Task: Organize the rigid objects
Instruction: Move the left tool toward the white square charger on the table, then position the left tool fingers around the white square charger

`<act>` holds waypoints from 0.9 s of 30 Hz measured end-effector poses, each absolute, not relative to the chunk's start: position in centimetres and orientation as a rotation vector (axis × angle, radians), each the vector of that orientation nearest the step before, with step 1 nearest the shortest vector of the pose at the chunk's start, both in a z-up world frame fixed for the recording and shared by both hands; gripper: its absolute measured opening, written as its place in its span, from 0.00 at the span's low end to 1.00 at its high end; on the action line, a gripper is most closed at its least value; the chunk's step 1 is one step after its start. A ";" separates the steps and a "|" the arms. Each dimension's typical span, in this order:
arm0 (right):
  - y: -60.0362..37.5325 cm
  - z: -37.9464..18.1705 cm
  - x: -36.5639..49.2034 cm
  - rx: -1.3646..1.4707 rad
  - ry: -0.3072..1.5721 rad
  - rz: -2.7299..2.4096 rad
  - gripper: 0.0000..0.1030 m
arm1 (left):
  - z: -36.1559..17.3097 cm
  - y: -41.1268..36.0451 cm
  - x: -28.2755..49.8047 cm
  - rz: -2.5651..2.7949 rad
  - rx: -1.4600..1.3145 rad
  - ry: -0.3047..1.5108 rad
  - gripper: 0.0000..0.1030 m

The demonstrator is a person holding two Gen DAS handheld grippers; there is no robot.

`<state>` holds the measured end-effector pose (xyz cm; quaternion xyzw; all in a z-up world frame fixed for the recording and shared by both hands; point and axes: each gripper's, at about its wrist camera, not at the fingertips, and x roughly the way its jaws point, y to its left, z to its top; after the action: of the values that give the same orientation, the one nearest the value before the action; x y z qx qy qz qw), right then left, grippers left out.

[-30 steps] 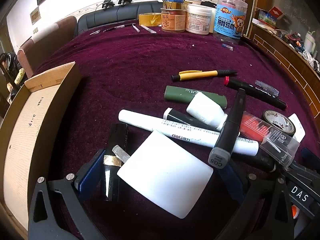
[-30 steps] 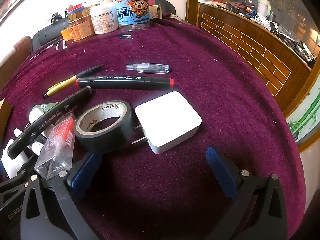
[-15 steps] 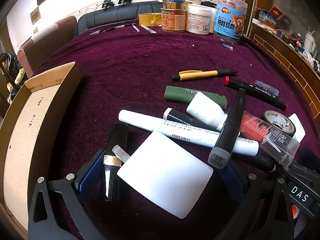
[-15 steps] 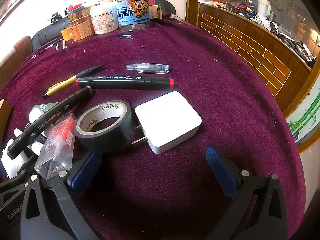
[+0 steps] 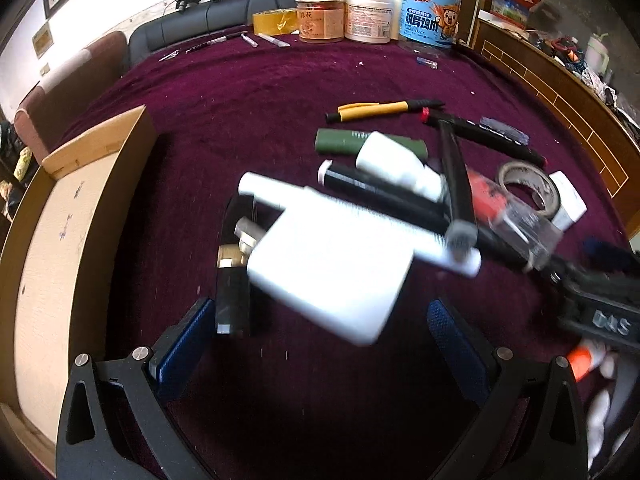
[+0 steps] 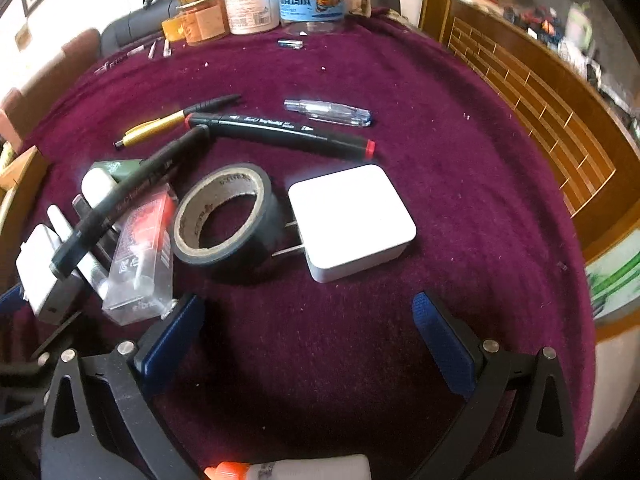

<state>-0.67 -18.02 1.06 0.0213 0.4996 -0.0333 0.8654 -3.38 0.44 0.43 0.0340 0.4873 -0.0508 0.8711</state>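
Both grippers have pulled back from the clutter since the earlier frames, and the views are now blurred by motion.

Left wrist view, left to right: cardboard box (image 5: pixel 76 216) at the left edge of the maroon-covered desk (image 5: pixel 248 92); black lighter (image 5: pixel 234 276) beside it, well apart; large white plug block (image 5: pixel 332 268) lying just ahead of the left gripper (image 5: pixel 320 340), jaws wide apart and holding nothing; white marker (image 5: pixel 264 188) partly under the block; green tube (image 5: pixel 340 141); yellow pen (image 5: pixel 380 110).

Right wrist view, left to right: black marker (image 6: pixel 120 204) lying across a clear packet (image 6: pixel 140 256); roll of black tape (image 6: pixel 224 214) touching the prongs of a white charger (image 6: pixel 350 220); red-tipped marker (image 6: pixel 280 130); clear pen (image 6: pixel 328 112). Right gripper (image 6: pixel 308 332) spread wide, empty, just short of the charger.
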 end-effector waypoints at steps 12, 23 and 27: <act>-18.9 1.7 -1.0 0.061 1.040 -0.121 1.00 | 0.3 0.4 -3.4 -0.099 0.064 1.006 0.99; -21.5 9.4 -7.9 0.048 0.534 -0.309 1.00 | 0.3 0.6 -3.4 -0.088 0.051 1.007 0.98; -24.4 6.7 -5.2 0.161 0.626 -0.356 1.00 | 1.3 2.2 -3.9 -0.110 -0.046 1.019 0.98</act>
<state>-5.16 -24.44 6.74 0.0786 0.3062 -0.1738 0.9327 -3.95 2.17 1.29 -0.0220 0.4874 -0.0525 0.8713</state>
